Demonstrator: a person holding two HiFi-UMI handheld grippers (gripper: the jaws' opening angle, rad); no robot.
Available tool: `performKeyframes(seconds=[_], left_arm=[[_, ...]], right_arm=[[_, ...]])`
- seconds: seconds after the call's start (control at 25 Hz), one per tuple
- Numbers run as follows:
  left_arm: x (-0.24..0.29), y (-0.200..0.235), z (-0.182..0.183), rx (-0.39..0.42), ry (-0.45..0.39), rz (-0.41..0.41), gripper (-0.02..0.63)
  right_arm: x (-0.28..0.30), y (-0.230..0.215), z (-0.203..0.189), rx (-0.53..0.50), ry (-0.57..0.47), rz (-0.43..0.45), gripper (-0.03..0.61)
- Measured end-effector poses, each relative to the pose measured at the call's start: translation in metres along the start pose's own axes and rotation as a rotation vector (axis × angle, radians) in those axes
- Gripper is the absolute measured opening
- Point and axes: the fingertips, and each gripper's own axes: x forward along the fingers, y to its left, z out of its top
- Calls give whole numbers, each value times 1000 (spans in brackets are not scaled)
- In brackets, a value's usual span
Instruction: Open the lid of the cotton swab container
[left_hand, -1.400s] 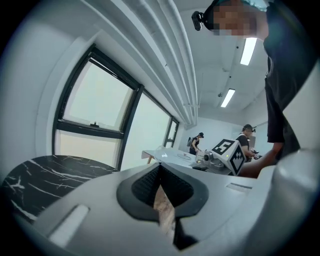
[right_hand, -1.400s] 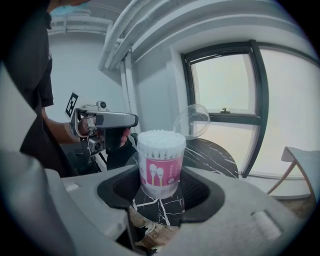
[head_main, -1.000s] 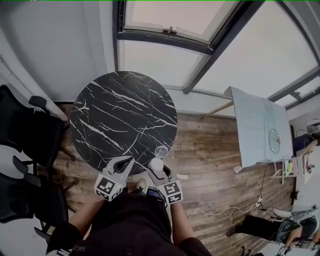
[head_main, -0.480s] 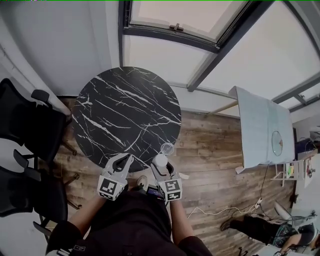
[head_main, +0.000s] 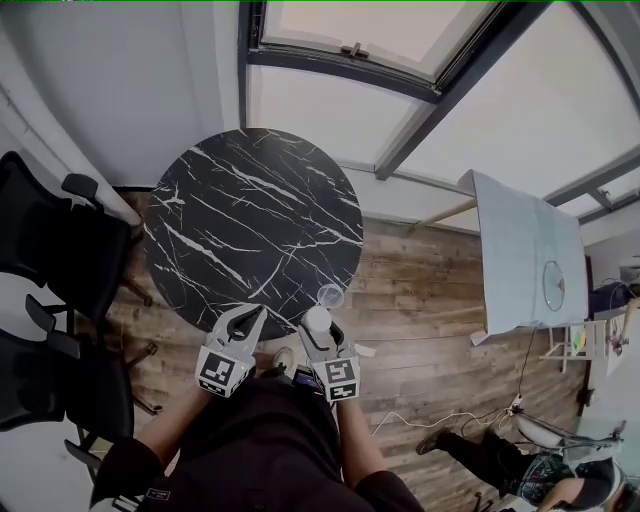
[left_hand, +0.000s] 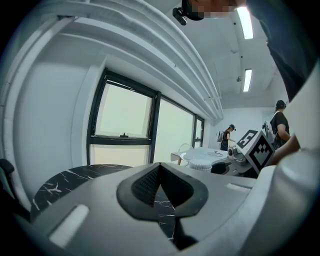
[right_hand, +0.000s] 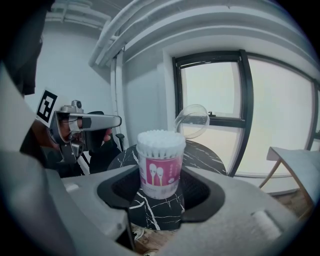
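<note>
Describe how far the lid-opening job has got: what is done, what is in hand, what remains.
Done: the clear lid is swung off the top of the cotton swab container, leaving the swab tips bare. In hand: the right gripper clamps the container's base; the left gripper is shut and empty. Left: probably only setting the container down.

Table (head_main: 250, 220) black marble, white veining; cotton swab container (right_hand: 160, 172) clear, pink label, white swab tips; lid (right_hand: 192, 121) clear; floor (head_main: 430, 300) brown wood planks; chairs (head_main: 60, 260) black; left gripper (head_main: 255, 318), right gripper (head_main: 312, 325) grey, black-and-white square markers
</note>
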Motion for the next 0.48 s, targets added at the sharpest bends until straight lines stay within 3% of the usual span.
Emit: performKeyframes(seconds=[0.48], left_arm=[[-4,5,-1,-14,-4,0,0]], right_arm=[[2,7,-2,-26,-6,21,245]])
